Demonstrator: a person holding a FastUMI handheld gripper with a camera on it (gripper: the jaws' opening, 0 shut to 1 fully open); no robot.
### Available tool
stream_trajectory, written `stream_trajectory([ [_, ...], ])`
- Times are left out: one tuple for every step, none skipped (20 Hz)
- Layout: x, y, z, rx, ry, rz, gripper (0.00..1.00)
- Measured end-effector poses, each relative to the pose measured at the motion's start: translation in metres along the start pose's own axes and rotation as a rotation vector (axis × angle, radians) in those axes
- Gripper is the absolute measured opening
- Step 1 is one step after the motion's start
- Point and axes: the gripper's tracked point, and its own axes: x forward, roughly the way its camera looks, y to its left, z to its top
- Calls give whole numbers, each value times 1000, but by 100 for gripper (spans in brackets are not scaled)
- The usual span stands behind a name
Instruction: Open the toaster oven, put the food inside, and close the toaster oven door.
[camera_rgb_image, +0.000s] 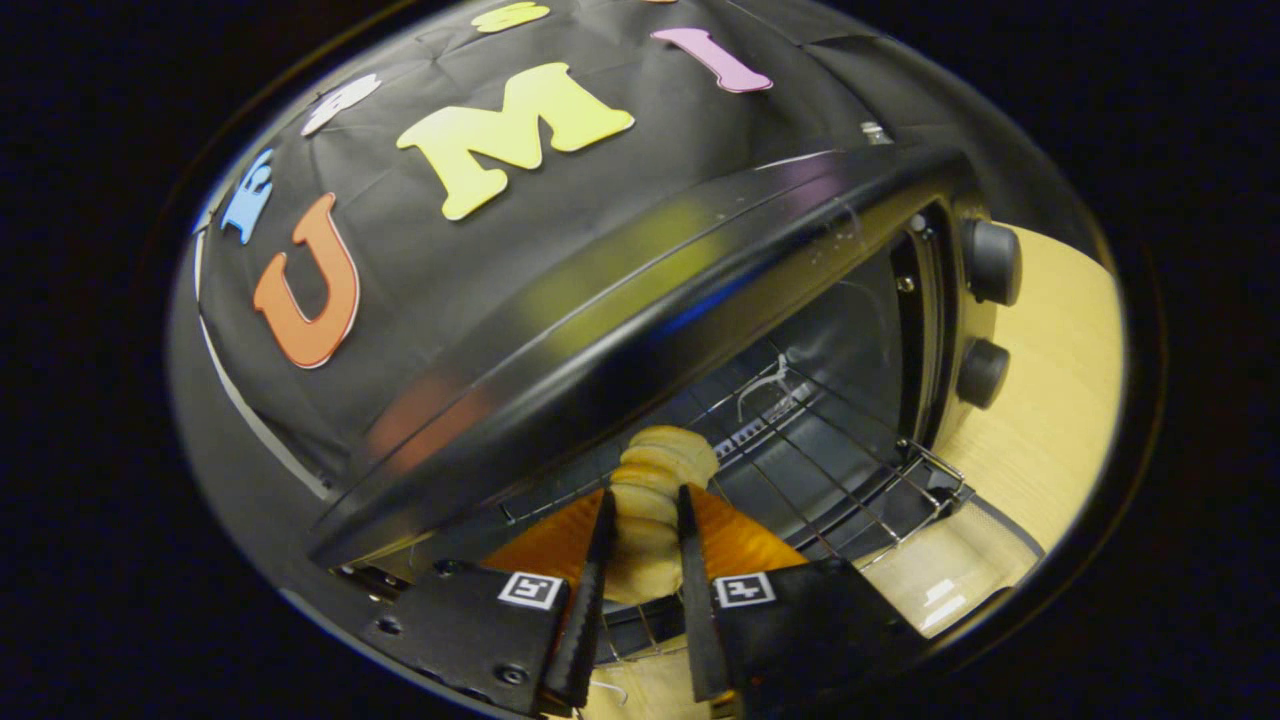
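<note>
A pale, ridged bread roll (652, 500) sits between my fingers, and my gripper (643, 525) is shut on it, both fingers pressing its sides. The roll's far end reaches into the open mouth of the black toaster oven (640, 300), just above the wire rack (830, 450). The view is tilted, so the oven's glossy top slants across it. The oven door hangs open below the rack, mostly hidden behind my fingers.
Two round black knobs (990, 262) sit on the oven's right panel. The oven stands on a light wooden table (1050, 400). A black cloth wall rises behind and above the oven.
</note>
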Motion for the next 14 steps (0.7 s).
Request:
stream_trajectory([
  [-4,-3,2,-9,-5,-14,52],
  [-10,-5,4,-24,-16,-27,62],
  [-18,-2,6,-35,-33,-16,72],
  [-24,4,9,-42,-43,8,82],
  [-30,5,8,-69,-44,14,92],
  [-37,8,10,-88,-55,28,100],
  [-47,11,10,-117,-63,35,100],
  [-58,13,10,-139,-65,55,100],
  [-66,16,7,-161,-59,70,100],
  [-77,17,5,-172,-55,88,100],
  [-89,20,4,-185,-53,112,100],
  [-103,22,5,-199,-53,131,100],
  [-116,24,7,-217,-56,148,100],
  [-131,26,11,-233,-58,164,100],
])
